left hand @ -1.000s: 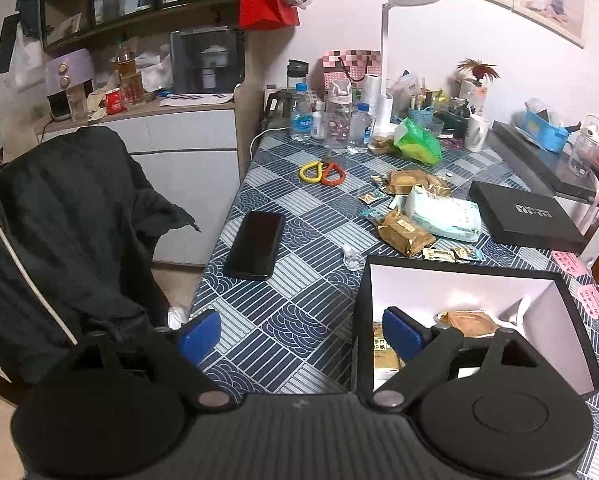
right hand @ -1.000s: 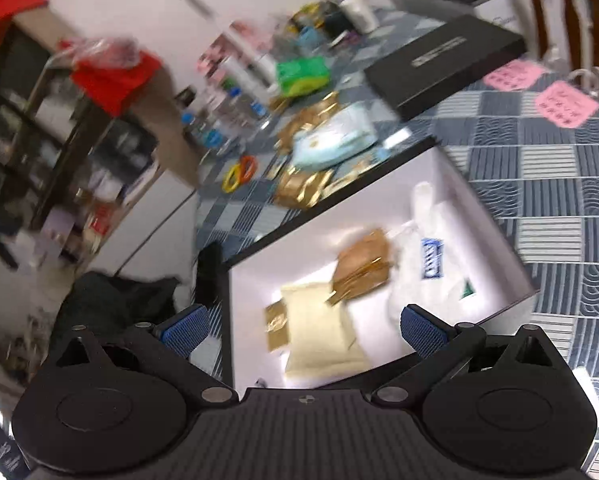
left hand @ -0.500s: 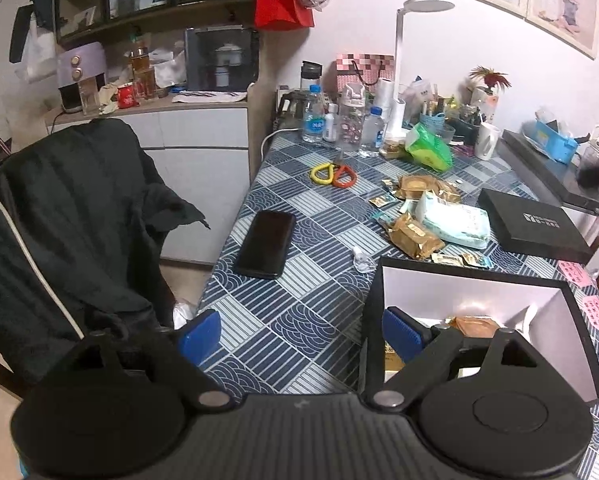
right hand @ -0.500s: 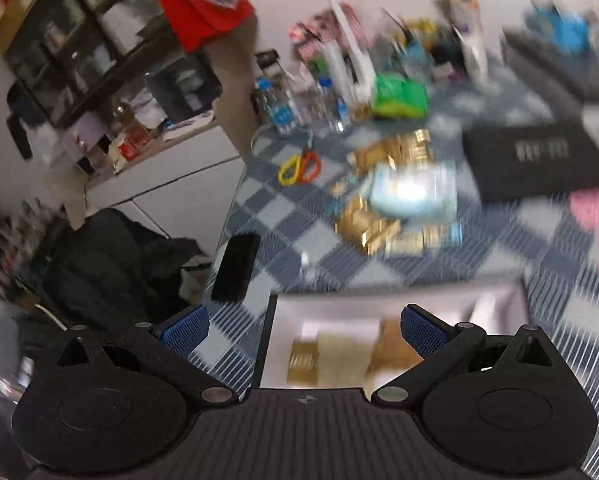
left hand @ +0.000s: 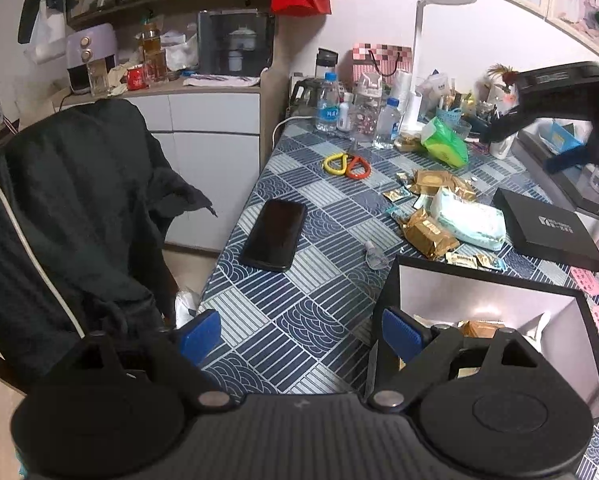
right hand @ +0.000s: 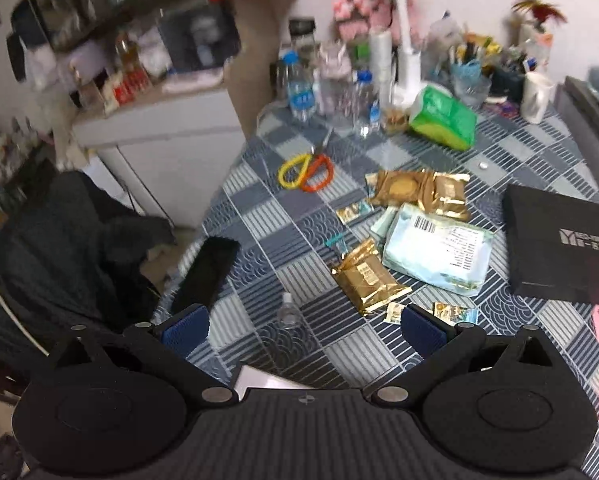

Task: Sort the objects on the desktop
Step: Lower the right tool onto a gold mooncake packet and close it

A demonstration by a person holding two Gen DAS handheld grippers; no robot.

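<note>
An open black box (left hand: 395, 280) with a white inside holds gold packets (left hand: 479, 326) and stands at the table's near right. My left gripper (left hand: 299, 336) is open and empty, its right finger over the box's left wall. My right gripper (right hand: 303, 326) hangs open and empty above the table, over a small clear bottle (right hand: 289, 312). Beyond it lie a gold snack packet (right hand: 369, 278), a pale blue wipes pack (right hand: 439, 254), more gold packets (right hand: 419, 192) and small sachets (right hand: 451, 312). In the left wrist view the right gripper (left hand: 555, 120) is high at the right.
A black phone (left hand: 275, 234) lies near the table's left edge, yellow and orange scissors (left hand: 347, 164) farther back. A black flat box lid (right hand: 563, 248) lies right. Bottles (left hand: 327, 104), a green pack (left hand: 445, 144) and a lamp (left hand: 419, 52) crowd the back. A dark jacket covers the chair (left hand: 59, 208) on the left.
My right gripper has risen out of the box and swung forward over the table's loose packets. The left gripper has drifted slightly and stays open.
</note>
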